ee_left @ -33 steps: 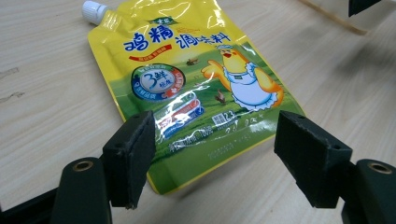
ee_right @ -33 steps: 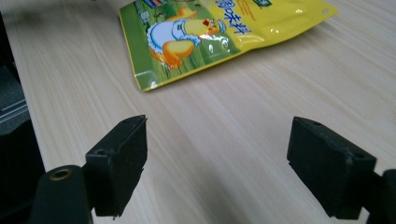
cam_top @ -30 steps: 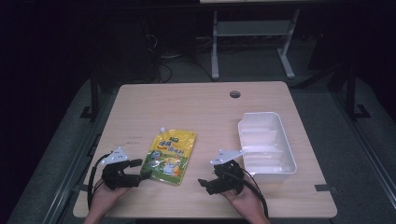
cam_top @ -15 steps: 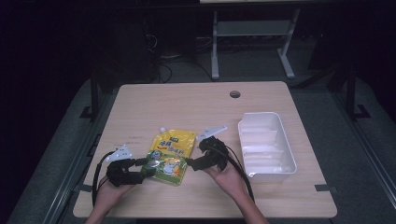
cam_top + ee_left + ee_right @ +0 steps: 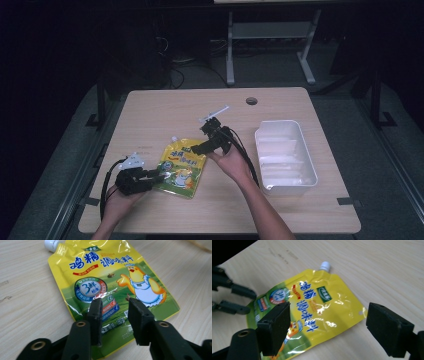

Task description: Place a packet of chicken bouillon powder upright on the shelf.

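A yellow spouted pouch (image 5: 183, 165) lies flat on the pale wooden surface (image 5: 165, 110), printed side up, its small white cap (image 5: 174, 139) pointing away from the person. It sits a little left of the middle, near the front edge, with a white plastic tub (image 5: 285, 156) standing well apart to its right.

The left gripper (image 5: 159, 176) lies low at the pouch's near left corner. Seen from its own camera, its fingers (image 5: 96, 315) are parted by a narrow gap and hover over the bottom edge of the pouch (image 5: 112, 290), just above the printed weight line (whether they already touch the foil I cannot tell from this angle). They hold nothing. Placed there, it seems meant to pin or pinch the thin bottom seam, where a flat bag gives the easiest purchase.

The right gripper (image 5: 199, 148) comes in from the far right side, near the pouch's upper right corner, tilted down toward it. In its own view its fingers (image 5: 274, 325) are spread wide with the pouch (image 5: 312, 312) lying between and below them, empty and not yet closed on anything. The wide spread probably lets it straddle the pouch's edge.

With one gripper at each end, the likely plan is a two-handed lift, since a limp pouch would sag from one corner.
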{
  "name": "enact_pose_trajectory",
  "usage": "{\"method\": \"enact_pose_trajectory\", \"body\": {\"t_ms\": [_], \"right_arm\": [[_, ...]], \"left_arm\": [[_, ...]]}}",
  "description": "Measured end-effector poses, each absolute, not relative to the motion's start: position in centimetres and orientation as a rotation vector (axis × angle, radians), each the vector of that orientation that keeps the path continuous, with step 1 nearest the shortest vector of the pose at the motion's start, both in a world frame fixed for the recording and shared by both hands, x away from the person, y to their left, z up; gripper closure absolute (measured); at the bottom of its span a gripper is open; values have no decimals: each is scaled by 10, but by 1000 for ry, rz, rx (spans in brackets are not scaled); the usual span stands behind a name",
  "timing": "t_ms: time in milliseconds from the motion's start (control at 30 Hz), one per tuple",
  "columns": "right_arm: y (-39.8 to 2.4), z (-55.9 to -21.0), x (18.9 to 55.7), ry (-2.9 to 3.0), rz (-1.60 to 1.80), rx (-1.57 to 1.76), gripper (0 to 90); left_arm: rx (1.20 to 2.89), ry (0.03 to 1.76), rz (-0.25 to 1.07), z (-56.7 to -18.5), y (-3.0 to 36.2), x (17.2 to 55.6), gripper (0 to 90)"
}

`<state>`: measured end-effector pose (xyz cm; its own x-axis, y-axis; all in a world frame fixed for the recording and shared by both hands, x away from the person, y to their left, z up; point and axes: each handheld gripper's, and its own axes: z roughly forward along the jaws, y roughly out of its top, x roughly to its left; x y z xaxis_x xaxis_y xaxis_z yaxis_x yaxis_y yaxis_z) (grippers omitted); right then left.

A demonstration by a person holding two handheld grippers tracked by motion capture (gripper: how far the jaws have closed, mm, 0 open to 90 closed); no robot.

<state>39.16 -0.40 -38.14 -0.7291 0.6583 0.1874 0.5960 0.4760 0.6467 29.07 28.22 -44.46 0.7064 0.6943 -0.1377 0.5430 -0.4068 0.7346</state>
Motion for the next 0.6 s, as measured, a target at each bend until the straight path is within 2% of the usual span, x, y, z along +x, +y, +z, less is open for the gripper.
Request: {"method": "enact_pose_trajectory", "body": {"t_ms": [167, 600], "right_arm": [[0, -389, 415, 2643, 1031, 1189, 212], [-5, -419, 443, 2651, 987, 1339, 248]], "left_arm": [[2137, 955, 229, -447, 281, 292, 711], [2155, 962, 230, -449, 280, 292, 716]]}}
